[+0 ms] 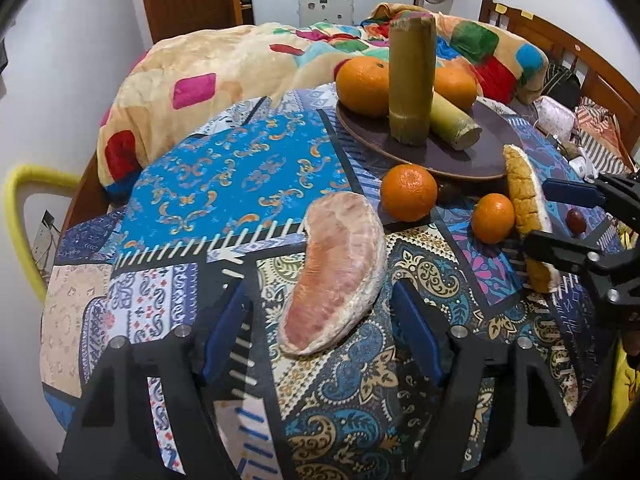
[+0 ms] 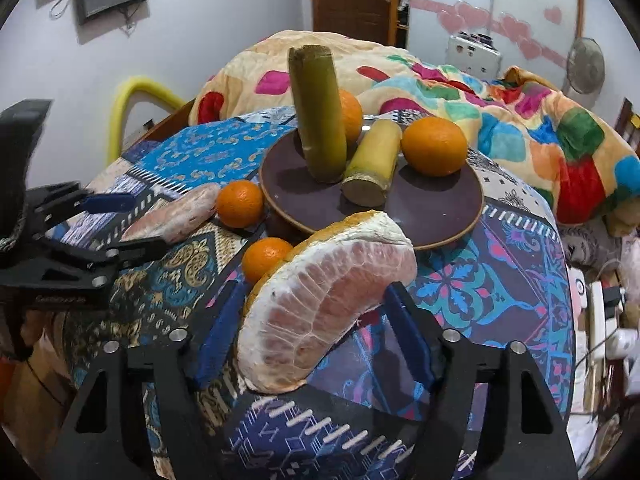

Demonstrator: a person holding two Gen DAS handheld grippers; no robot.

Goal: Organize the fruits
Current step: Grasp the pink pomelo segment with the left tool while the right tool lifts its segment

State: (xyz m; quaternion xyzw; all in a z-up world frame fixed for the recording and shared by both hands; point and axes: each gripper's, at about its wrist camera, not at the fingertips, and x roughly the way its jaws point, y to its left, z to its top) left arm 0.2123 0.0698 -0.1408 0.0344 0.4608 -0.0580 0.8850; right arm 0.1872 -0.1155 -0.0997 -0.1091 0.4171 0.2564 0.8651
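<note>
A peeled pomelo wedge (image 1: 334, 272) lies on the patterned cloth between the open fingers of my left gripper (image 1: 324, 312); the fingers do not touch it. It also shows in the right wrist view (image 2: 176, 216). A second pomelo wedge with rind (image 2: 324, 300) stands between the open fingers of my right gripper (image 2: 316, 332), seen also in the left wrist view (image 1: 524, 208). A dark round plate (image 2: 432, 212) holds two sugarcane pieces (image 2: 320, 116) and two oranges (image 2: 434, 146). Two small oranges (image 2: 239, 203) lie on the cloth by the plate.
A small dark fruit (image 1: 576, 220) lies on the cloth near my right gripper. A colourful blanket (image 1: 208, 64) is heaped behind the table. A yellow chair back (image 1: 20, 216) stands at the left. Cables and a power strip (image 2: 598, 320) lie at the right.
</note>
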